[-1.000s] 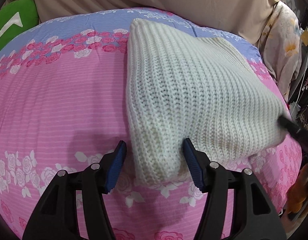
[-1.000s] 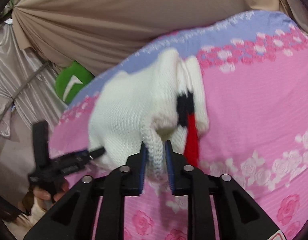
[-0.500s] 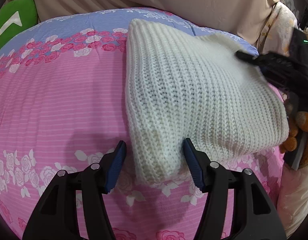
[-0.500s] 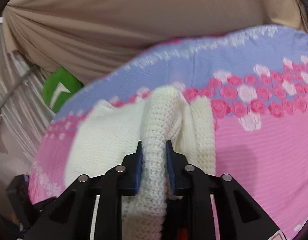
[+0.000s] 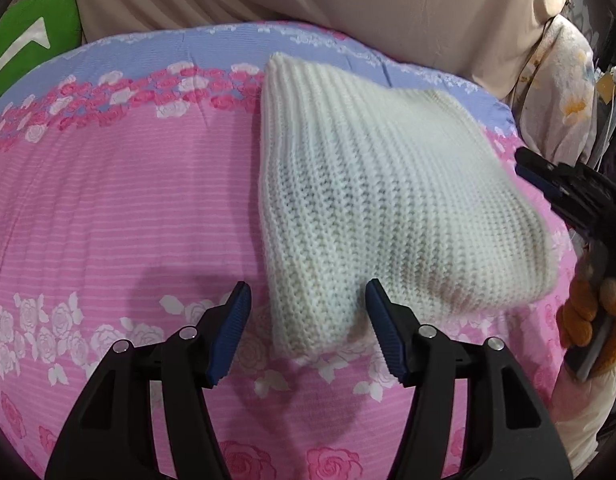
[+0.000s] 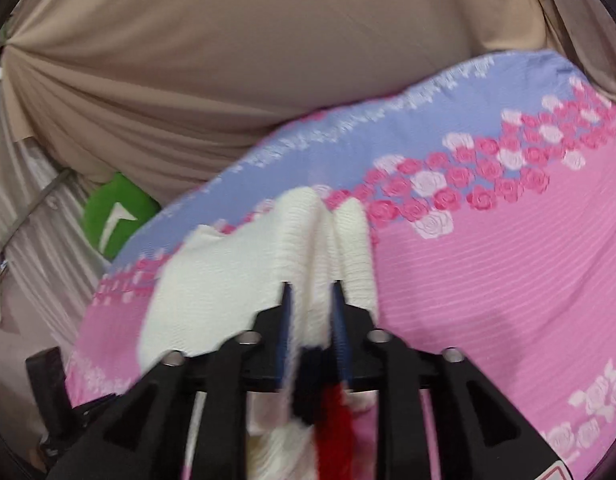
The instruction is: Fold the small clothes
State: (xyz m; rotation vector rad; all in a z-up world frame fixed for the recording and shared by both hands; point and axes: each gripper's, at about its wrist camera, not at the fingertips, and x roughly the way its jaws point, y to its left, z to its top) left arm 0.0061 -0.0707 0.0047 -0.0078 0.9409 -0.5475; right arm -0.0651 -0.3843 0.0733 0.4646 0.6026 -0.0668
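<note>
The pink flowered bedcover (image 5: 119, 208) filled most of both views, with a beige curtain (image 5: 348, 0) behind it and a green cushion (image 5: 27, 40) at the far corner. On the cover lay the white knitted sweater (image 5: 380, 200), already folded into a thick pad, its near corner reaching toward the camera of the left wrist.

The left gripper (image 5: 308, 320) hovered low over that near corner with its fingers standing wide, one on each side of the knit and not pressing on it. The right gripper (image 6: 310, 304) was at the other side of the sweater. Its jaws had just been opening, and a fold of the white knit was between them in a narrow gap; the picture was blurred, so I could not tell whether the pads still touched the wool.

The step in hand seemed to be the release after a fold. To do it well, the right gripper should open fully before it draws back, so that the thick knit is not dragged with it. The left one could press lightly on the near corner, to keep the layers aligned and flat.
</note>
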